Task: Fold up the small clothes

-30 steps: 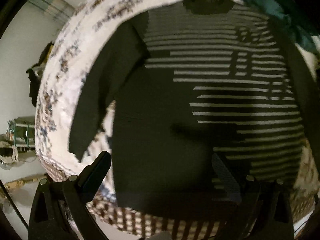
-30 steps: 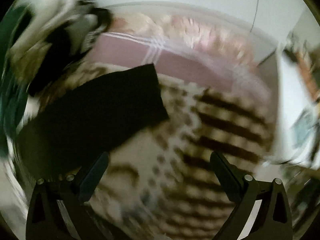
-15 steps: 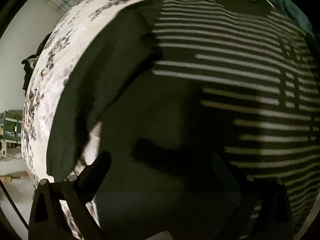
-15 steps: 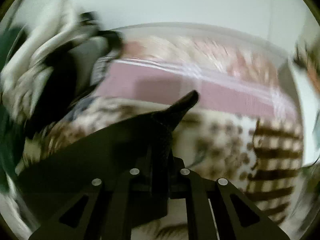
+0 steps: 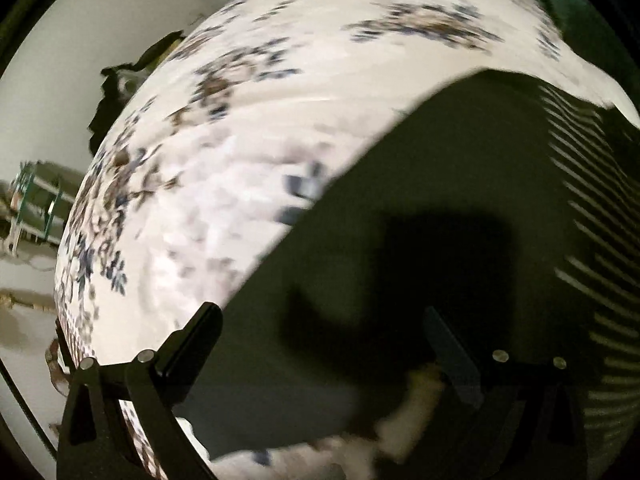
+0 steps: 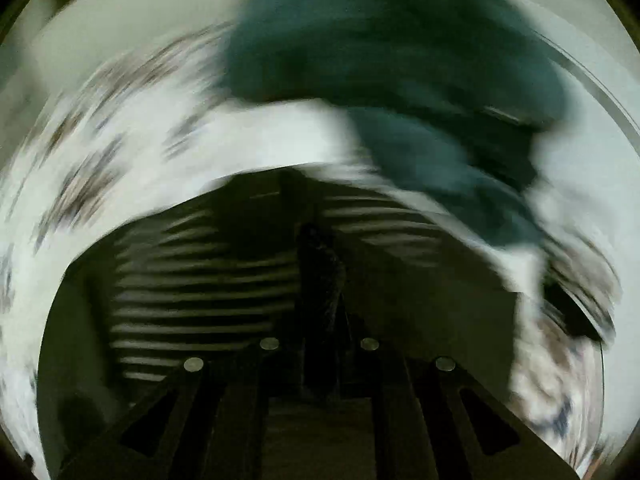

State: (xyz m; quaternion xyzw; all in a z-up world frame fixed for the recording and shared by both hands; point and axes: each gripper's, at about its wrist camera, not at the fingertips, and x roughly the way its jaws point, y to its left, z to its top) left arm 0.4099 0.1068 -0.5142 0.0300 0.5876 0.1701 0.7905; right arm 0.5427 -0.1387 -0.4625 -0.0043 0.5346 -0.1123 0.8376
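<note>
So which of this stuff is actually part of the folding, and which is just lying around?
Part of the job:
- black striped shirt
- right gripper, shut on a pinch of the shirt's dark cloth
- left gripper, open above the shirt

Just lying about:
- patterned bedspread under the shirt
- teal garment, heaped beyond the shirt
- shelf by the wall

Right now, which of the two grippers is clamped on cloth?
The right gripper, pinching the dark striped shirt; the left gripper is spread open.

To your left the patterned bedspread [image 5: 280,128] lies bare, giving room to pass. Ahead on the right, a teal clothing heap [image 6: 400,60] blocks the bed beyond the striped shirt [image 6: 208,280].
</note>
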